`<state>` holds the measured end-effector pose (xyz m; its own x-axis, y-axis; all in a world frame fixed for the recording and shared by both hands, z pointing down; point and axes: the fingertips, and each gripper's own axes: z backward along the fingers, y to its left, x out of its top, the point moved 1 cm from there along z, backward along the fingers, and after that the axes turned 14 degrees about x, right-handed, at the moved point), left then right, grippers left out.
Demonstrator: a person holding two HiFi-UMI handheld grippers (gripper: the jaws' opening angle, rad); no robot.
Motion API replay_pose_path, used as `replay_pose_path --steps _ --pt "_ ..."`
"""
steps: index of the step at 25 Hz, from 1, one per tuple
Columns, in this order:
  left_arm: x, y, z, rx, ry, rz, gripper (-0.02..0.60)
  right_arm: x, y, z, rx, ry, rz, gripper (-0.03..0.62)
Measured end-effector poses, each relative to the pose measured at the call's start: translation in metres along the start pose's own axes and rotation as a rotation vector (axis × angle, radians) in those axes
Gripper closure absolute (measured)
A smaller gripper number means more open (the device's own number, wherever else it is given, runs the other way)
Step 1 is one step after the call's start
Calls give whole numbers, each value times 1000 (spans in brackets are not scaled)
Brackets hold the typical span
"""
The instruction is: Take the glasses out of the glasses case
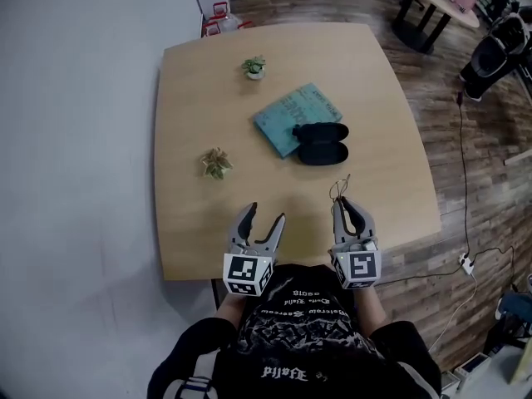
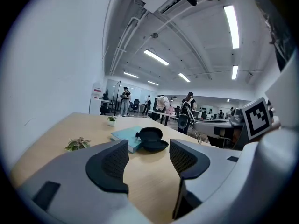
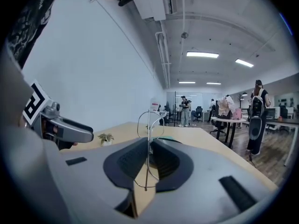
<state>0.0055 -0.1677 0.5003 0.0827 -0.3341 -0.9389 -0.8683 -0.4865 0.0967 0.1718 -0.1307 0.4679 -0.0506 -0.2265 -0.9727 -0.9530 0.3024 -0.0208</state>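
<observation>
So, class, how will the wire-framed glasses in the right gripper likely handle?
The glasses look thin-wired, so they are probably light and easily bent. Pinched by one slim part in the right gripper, they may swivel or slip.

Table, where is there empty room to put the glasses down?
The table is bare from the left gripper and right gripper up to the glasses case, and along its right edge. The near left corner by the leafy plant is free too. Crowded: the middle, with the teal book, the case and the potted plant.
</observation>
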Motion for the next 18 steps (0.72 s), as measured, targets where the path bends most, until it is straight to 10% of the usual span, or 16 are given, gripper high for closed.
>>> replay_pose_path --steps 6,18 --pt "3 -8 5 -37 -28 -4 312 -9 9 6 -2 9 -2 553" --pt "22 -1 15 -21 -100 51 577 -6 12 3 20 16 27 553"
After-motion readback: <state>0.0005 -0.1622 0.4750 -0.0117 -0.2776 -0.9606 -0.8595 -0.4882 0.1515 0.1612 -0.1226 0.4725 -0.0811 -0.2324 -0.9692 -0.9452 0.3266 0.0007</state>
